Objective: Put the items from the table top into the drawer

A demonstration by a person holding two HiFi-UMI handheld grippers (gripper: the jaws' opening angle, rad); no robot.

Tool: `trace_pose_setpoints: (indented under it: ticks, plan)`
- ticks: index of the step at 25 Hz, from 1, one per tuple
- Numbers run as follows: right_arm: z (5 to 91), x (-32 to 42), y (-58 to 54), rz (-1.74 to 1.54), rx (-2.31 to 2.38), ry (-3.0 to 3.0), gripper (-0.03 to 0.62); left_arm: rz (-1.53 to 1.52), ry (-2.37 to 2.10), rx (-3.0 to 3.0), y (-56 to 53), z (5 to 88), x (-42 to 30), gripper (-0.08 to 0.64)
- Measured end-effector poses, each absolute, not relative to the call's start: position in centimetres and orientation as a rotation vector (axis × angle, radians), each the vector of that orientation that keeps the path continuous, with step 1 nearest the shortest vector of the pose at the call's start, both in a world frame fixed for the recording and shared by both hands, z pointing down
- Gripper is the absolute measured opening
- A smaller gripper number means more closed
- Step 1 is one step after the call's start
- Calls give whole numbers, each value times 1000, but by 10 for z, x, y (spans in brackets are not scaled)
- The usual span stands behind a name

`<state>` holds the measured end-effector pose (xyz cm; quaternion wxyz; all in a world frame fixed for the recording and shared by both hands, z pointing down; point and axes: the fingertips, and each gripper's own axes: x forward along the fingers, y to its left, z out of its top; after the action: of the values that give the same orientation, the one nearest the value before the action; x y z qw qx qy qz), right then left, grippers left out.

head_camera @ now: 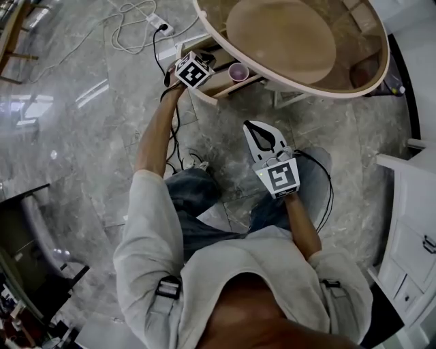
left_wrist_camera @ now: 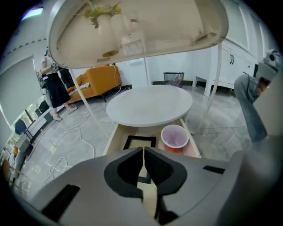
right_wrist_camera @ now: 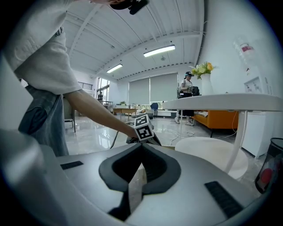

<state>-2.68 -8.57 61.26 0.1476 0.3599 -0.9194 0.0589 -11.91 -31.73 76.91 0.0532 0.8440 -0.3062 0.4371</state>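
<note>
A wooden drawer (head_camera: pixel 219 83) stands pulled out under the round lower shelf (left_wrist_camera: pixel 150 106) of a glass-topped table (head_camera: pixel 293 41). Inside it sit a pink cup (left_wrist_camera: pixel 175 137) (head_camera: pixel 238 71) and a flat black-framed item (left_wrist_camera: pixel 140 142). My left gripper (left_wrist_camera: pixel 143 149) (head_camera: pixel 206 66) hangs just above the drawer's near end, jaws shut with nothing between them. My right gripper (head_camera: pixel 257 126) (right_wrist_camera: pixel 142 145) is held back over the floor near the person's knees, shut and empty. Through the glass top I see a vase of flowers (left_wrist_camera: pixel 104 11) and a clear box (left_wrist_camera: pixel 132 42).
A power strip with looped cables (head_camera: pixel 160 26) lies on the marble floor left of the table. A white cabinet (head_camera: pixel 409 218) stands at the right. Farther off are an orange sofa (left_wrist_camera: pixel 99 79), a wire bin (left_wrist_camera: pixel 174 79) and a standing person (left_wrist_camera: pixel 55 88).
</note>
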Motion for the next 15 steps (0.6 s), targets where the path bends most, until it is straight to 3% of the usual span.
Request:
trace_pose_setpoints:
  ticks: [15]
  plan:
    - [601,-90,-120,128,942,-2735,23,1097,-1184,2724,-271,678,-172,15]
